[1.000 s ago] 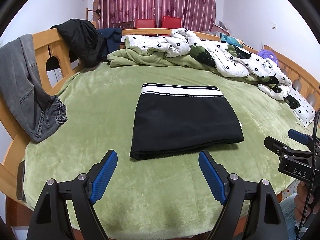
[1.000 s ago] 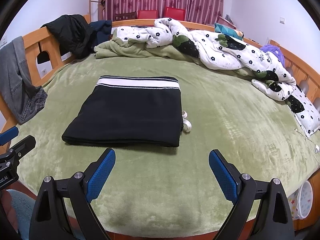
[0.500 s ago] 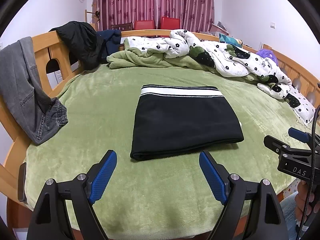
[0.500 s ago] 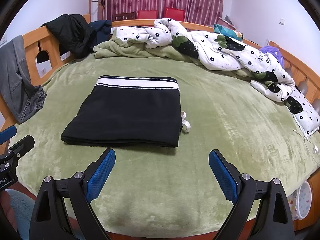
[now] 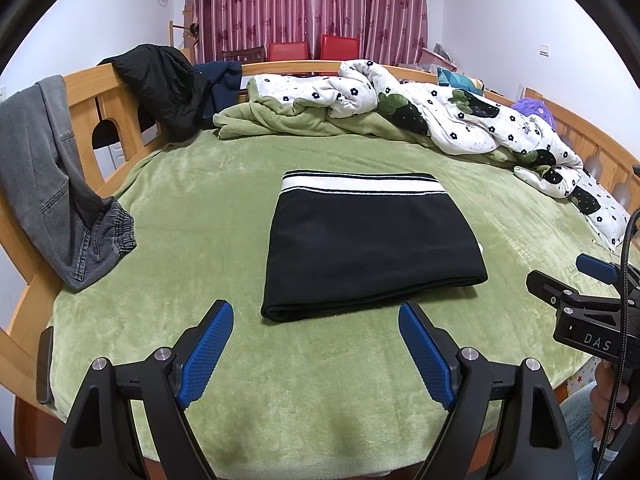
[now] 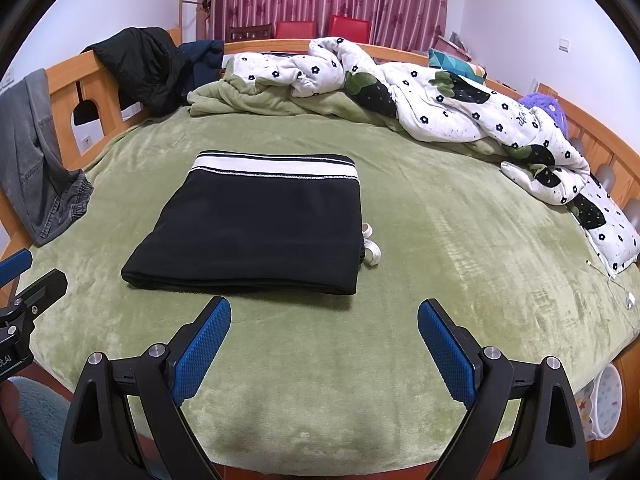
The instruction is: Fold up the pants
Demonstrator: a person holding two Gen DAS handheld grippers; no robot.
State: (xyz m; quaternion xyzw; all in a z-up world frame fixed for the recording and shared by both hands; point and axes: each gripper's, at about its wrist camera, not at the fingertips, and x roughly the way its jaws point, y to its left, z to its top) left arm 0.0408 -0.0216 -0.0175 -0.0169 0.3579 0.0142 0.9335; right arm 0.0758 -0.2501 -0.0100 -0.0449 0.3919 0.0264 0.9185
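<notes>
Black pants (image 5: 368, 240) (image 6: 256, 232) lie folded into a flat rectangle on the green bed, the white-striped waistband at the far edge. A white drawstring end (image 6: 371, 246) pokes out at their right side. My left gripper (image 5: 316, 316) hovers open just short of the near folded edge, nothing between its blue pads. My right gripper (image 6: 324, 316) is open too, held back from the pants' near right corner. Each gripper shows at the edge of the other's view: the right gripper (image 5: 576, 280) and the left gripper (image 6: 28, 276).
Green blanket (image 5: 200, 208) covers the bed inside a wooden frame (image 5: 88, 92). Grey jeans (image 5: 44, 184) and a black jacket (image 5: 160, 80) hang over the left rail. A rumpled flowered quilt (image 6: 440, 108) lies along the back and right. A white cable (image 6: 624, 292) lies at the right edge.
</notes>
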